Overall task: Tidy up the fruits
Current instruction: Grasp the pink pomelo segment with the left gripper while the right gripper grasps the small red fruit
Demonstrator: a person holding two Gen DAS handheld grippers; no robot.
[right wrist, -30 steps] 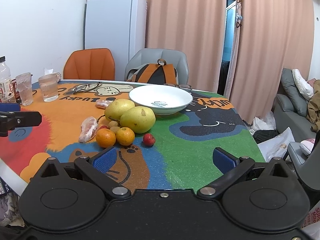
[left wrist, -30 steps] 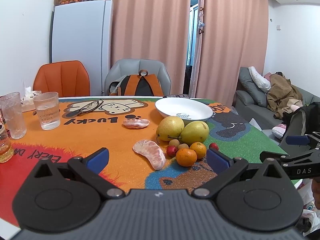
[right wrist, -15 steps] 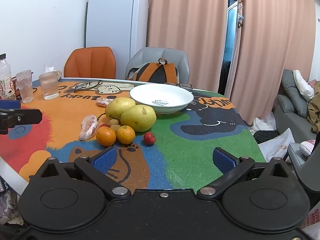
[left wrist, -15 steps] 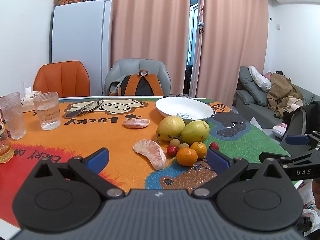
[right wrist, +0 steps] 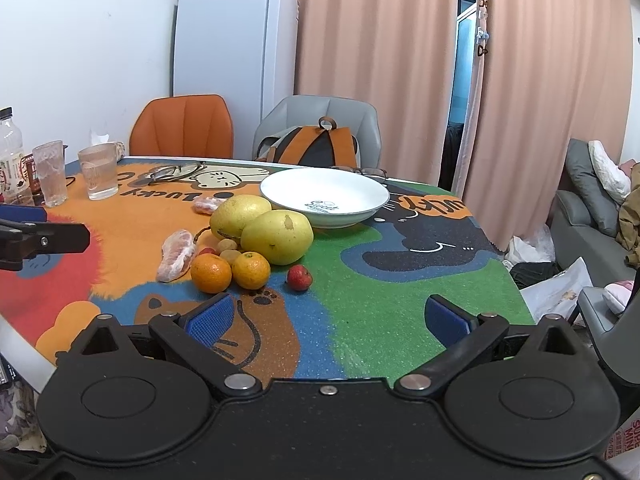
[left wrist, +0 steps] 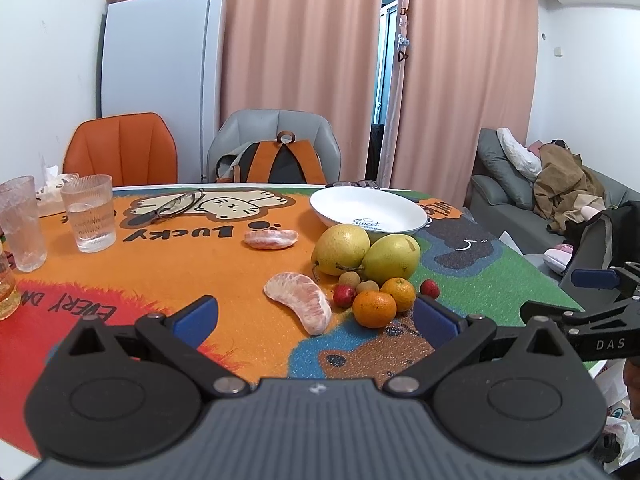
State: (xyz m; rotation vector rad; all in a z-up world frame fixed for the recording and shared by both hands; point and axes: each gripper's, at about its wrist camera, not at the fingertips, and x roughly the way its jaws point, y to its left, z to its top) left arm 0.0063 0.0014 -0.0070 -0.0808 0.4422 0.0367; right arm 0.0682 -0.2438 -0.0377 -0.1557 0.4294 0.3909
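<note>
An empty white bowl (left wrist: 369,213) (right wrist: 324,196) stands at the table's far side. In front of it lie two yellow-green pears (left wrist: 392,256) (right wrist: 277,237), two small oranges (left wrist: 374,309) (right wrist: 211,273), brown longans (left wrist: 349,279), red berries (right wrist: 299,277) (left wrist: 429,288) and a peeled pomelo segment (left wrist: 301,301) (right wrist: 179,255). A second segment (left wrist: 271,239) lies farther back. My left gripper (left wrist: 316,320) is open, low over the near table edge before the fruit. My right gripper (right wrist: 328,320) is open too, hanging right of the fruit, nothing between its fingers.
Two drinking glasses (left wrist: 91,213) (right wrist: 98,177) and a bottle (right wrist: 10,156) stand at the left. Eyeglasses (left wrist: 176,205) lie on the colourful table mat (right wrist: 400,264). Behind are an orange chair (left wrist: 120,150), a grey chair with a backpack (left wrist: 280,162), a fridge and a sofa.
The right gripper has moved slightly forward and up, toward the fruit and the bowl. The left gripper has barely shifted. The fruit lies as before.
</note>
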